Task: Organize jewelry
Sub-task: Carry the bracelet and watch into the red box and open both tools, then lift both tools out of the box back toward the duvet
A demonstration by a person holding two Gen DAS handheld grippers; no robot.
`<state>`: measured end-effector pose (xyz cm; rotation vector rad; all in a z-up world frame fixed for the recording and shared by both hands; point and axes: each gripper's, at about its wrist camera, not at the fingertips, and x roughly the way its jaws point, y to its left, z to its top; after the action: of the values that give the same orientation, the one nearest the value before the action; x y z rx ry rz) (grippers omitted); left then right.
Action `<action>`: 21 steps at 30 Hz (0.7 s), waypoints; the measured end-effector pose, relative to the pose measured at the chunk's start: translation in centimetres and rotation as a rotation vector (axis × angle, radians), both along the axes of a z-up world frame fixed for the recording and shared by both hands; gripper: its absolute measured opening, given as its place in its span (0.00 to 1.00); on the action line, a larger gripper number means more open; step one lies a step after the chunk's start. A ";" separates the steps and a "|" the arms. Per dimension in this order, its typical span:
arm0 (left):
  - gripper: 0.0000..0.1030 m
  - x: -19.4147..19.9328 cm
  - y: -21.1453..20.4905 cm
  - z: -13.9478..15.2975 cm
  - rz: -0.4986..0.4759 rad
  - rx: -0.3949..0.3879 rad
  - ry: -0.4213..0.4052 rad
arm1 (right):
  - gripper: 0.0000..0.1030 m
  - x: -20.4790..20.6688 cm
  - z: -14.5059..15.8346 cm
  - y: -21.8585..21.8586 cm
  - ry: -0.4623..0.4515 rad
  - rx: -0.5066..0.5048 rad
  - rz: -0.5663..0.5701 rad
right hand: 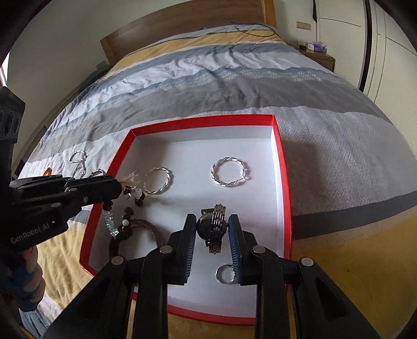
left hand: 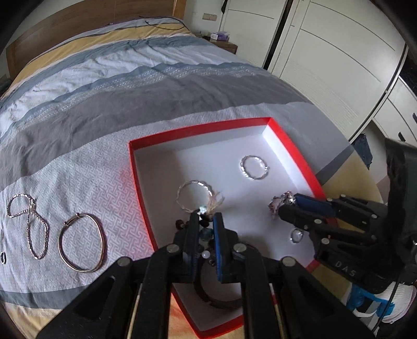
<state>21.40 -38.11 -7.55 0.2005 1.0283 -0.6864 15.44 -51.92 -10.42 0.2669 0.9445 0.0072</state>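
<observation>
A red box (right hand: 282, 167) with a white floor lies on the bed. My right gripper (right hand: 212, 221) hangs over its near half, shut on a dark-faced watch (right hand: 211, 226) with a steel link band. From the left wrist view, that gripper (left hand: 284, 206) comes in from the right with the watch (left hand: 280, 200) at its tip. My left gripper (left hand: 206, 216) is shut on a beaded bracelet (right hand: 131, 193) with a straw tassel, its crystal end dangling over the box's left side. Two twisted silver bangles (right hand: 229, 173) (right hand: 157, 180), a silver ring (right hand: 224, 273) and a dark bangle (right hand: 146, 225) lie in the box.
On the bedspread left of the box lie a silver chain (left hand: 28, 224) and a bronze bangle (left hand: 82, 242). White wardrobe doors (left hand: 338, 52) stand to the right of the bed. A wooden headboard (right hand: 182, 23) and a nightstand (right hand: 320, 56) are at the far end.
</observation>
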 end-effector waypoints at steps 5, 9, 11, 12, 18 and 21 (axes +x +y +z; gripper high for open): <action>0.10 0.6 -0.1 -1.9 0.023 0.042 0.024 | 0.24 0.4 -1.1 0.2 0.029 -0.029 0.014; 0.10 0.7 0.0 -2.1 0.031 0.047 0.029 | 0.24 0.5 -1.3 0.4 0.044 -0.053 0.019; 0.10 0.7 0.0 -2.2 0.033 0.053 0.030 | 0.24 0.5 -1.3 0.7 0.056 -0.081 0.024; 0.10 0.8 0.0 -2.2 0.037 0.051 0.036 | 0.25 0.4 -1.2 0.8 0.058 -0.089 0.024; 0.11 0.7 0.7 -1.7 0.060 0.036 0.067 | 0.34 -0.3 -0.5 0.7 0.055 -0.087 0.006; 0.12 0.2 0.8 -1.2 0.061 0.033 0.075 | 0.37 -0.9 0.3 0.9 0.049 -0.102 -0.001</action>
<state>21.65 -37.28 -8.77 0.1724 1.1137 -0.6261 14.49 -51.05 -10.10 0.1744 0.9904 -0.0488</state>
